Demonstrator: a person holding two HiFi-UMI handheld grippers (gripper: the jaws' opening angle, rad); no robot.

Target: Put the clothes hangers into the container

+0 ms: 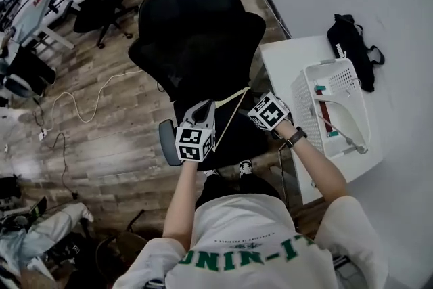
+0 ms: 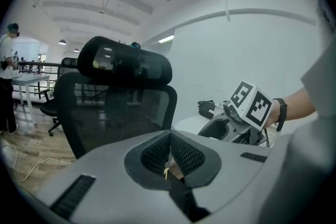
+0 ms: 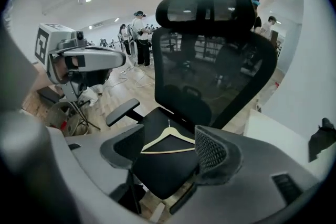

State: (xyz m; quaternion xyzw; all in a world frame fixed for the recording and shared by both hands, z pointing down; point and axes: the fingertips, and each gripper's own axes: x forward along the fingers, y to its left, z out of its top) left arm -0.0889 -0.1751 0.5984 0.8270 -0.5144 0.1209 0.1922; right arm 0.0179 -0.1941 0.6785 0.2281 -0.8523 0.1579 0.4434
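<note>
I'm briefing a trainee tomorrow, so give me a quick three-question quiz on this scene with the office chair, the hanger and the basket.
1. True or false: the cream hanger lies flat on the chair seat.
2. Where does the white basket stand? A: on the floor. B: on the white table. C: on the chair.
3. Fill in: the jaws of the right gripper stand ____, gripping nothing.

Key: 1 true. 2 B. 3 apart.
</note>
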